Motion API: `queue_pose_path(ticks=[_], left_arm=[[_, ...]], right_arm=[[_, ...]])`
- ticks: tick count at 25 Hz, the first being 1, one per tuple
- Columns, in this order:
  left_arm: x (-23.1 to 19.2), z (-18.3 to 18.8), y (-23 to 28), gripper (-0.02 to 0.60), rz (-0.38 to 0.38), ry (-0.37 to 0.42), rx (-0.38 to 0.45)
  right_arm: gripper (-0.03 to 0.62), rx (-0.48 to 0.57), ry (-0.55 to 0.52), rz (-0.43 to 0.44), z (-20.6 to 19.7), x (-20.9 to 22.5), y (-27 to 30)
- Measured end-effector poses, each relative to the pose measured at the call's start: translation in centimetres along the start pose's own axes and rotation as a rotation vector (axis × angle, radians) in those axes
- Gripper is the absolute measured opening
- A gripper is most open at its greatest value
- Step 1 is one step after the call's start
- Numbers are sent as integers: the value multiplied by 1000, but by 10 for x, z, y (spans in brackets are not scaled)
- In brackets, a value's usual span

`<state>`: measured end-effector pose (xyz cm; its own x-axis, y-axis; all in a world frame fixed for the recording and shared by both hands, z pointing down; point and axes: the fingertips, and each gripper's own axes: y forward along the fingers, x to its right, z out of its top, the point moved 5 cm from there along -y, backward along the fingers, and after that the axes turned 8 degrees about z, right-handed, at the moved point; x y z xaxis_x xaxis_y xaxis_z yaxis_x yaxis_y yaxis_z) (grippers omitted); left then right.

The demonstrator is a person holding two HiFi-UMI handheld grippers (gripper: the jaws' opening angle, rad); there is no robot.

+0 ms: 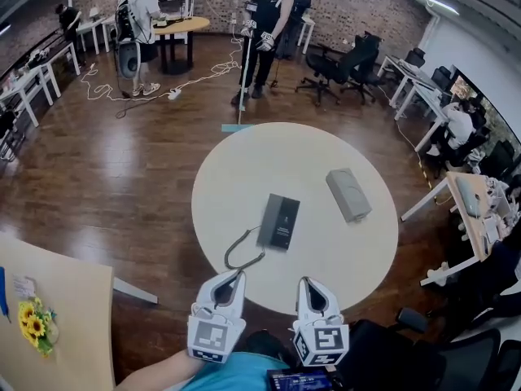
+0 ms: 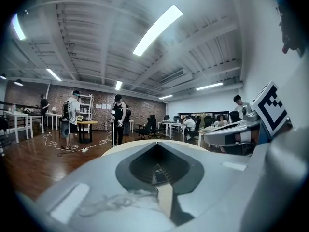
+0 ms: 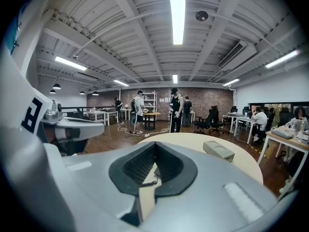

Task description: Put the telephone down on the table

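A flat dark telephone [image 1: 278, 221] lies near the middle of the round cream table [image 1: 244, 169]. Its cord [image 1: 239, 253] curls toward the near edge. A grey boxy unit [image 1: 348, 194] lies to its right, also seen in the right gripper view [image 3: 218, 150]. My left gripper [image 1: 235, 276] and right gripper [image 1: 306, 283] hover side by side over the table's near edge, short of the telephone. Both are shut with nothing in them. Through the right gripper [image 3: 154, 145] jaws I glimpse the cord [image 3: 149, 183]. The left gripper [image 2: 156, 145] points across the table.
A wooden desk [image 1: 73, 316] with sunflowers [image 1: 34, 326] stands at the near left. Office chairs [image 1: 342, 65] and desks [image 1: 423, 80] line the right side. People stand beyond the table at the back [image 1: 264, 31], and cables [image 1: 163, 88] trail on the wood floor.
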<state>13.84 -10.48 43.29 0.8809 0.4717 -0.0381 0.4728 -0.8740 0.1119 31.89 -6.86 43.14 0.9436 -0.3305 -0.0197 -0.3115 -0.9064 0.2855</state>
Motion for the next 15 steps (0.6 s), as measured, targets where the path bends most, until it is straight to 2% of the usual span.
queue_pose_path(ticks=[3,15], left_arm=[[0,-1,18,11,4,-1,-3],[10,-21,132,12,67,46,-54]], right_arm=[[-6,-15,-11,-7,6,14,13],[-6,-60,-20,95,-11,101,100]])
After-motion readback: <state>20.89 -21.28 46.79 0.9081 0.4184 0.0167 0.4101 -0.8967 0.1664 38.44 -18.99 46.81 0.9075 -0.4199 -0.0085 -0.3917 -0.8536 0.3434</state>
